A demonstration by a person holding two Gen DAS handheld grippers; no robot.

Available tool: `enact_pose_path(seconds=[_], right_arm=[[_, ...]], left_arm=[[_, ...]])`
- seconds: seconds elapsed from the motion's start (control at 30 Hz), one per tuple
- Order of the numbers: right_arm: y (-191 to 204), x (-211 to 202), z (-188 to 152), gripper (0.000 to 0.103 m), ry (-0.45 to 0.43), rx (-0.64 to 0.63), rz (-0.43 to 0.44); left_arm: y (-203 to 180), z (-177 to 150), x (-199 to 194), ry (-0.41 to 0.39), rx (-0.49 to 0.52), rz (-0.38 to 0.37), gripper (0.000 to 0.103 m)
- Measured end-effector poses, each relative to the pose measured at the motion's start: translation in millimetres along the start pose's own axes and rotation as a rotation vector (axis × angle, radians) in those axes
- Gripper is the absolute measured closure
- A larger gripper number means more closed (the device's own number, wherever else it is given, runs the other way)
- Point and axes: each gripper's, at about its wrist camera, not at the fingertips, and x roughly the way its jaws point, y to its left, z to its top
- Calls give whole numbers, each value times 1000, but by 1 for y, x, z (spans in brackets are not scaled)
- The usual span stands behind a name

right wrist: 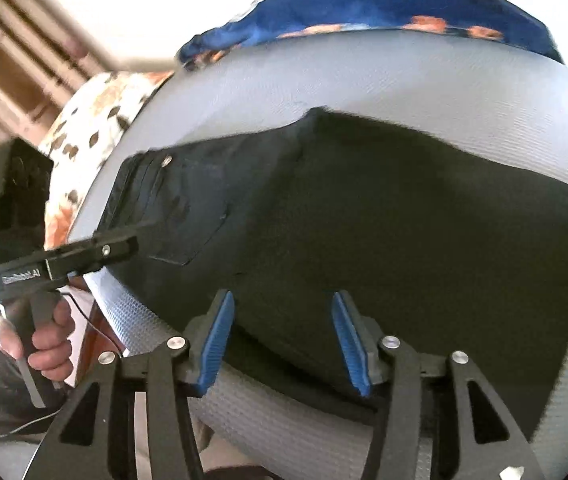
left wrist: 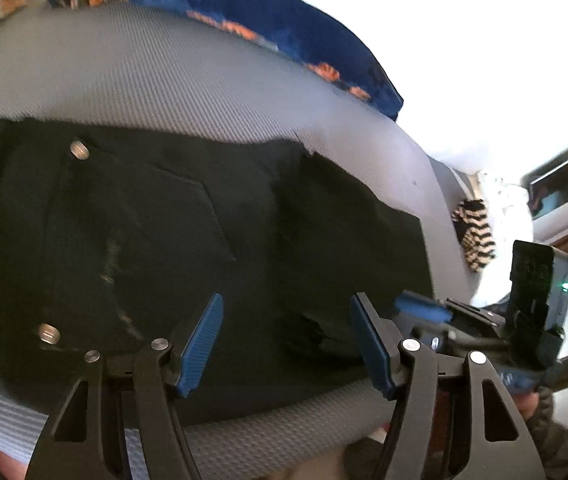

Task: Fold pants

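Observation:
Black pants (left wrist: 172,232) lie flat in a folded block on a grey textured mat (left wrist: 164,80); a back pocket and two metal rivets show at the waistband end. My left gripper (left wrist: 285,344) is open and empty, hovering over the near edge of the pants. My right gripper (right wrist: 282,340) is open and empty above the near edge of the pants (right wrist: 383,220) on the grey mat (right wrist: 423,76). The right gripper also shows at the right of the left wrist view (left wrist: 419,308); the left one shows at the left of the right wrist view (right wrist: 124,240).
A blue cloth with orange print (left wrist: 268,20) lies along the far edge of the mat, also in the right wrist view (right wrist: 383,4). A floral cushion (right wrist: 92,120) sits at far left. A striped black-and-cream item (left wrist: 475,232) lies beyond the mat's right edge.

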Motion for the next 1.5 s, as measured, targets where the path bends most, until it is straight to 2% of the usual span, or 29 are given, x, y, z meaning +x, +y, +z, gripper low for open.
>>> enact_pose_path(seconds=[0.17, 0.23, 0.43, 0.53, 0.7, 0.77, 0.87, 0.9, 0.93, 1.03, 1.13, 1.23, 1.37, 1.5], right_arm=[[-47, -22, -8, 50, -49, 153, -25], [-60, -24, -12, 50, -58, 203, -16], [-75, -20, -21, 50, -57, 249, 3], [-77, -18, -23, 50, -55, 253, 7], [-81, -14, -25, 50, -52, 269, 20], [-85, -14, -26, 50, -54, 276, 27], [-90, -12, -26, 50, -56, 294, 24], [-92, -12, -26, 50, -55, 298, 25], [-94, -13, -26, 50, -54, 301, 22], [-96, -15, -27, 50, -56, 302, 10], [-99, -18, -28, 50, -64, 308, -4], [-99, -20, -30, 51, -68, 307, -12], [-97, -14, -32, 51, -55, 287, -35], [-88, -6, -33, 50, -45, 238, -85]], left_arm=[[0, 0, 24, 108, -108, -98, 44], [1, 0, 31, 140, -140, -114, 52], [2, -2, 54, 216, -197, -73, 54], [3, -4, 61, 229, -202, -64, 54], [1, -2, 70, 237, -216, -94, 54], [-4, -1, 78, 248, -228, -129, 55], [-13, -3, 88, 255, -202, -133, 62], [-15, -4, 87, 249, -186, -134, 73], [-16, -4, 89, 251, -177, -136, 91], [-15, -9, 89, 238, -177, -131, 95], [-30, -12, 67, 172, -103, -146, 95], [-36, -16, 53, 142, -51, -148, 95], [-18, -29, 69, 194, -52, -64, 95], [-17, -30, 73, 195, -16, -38, 91]])
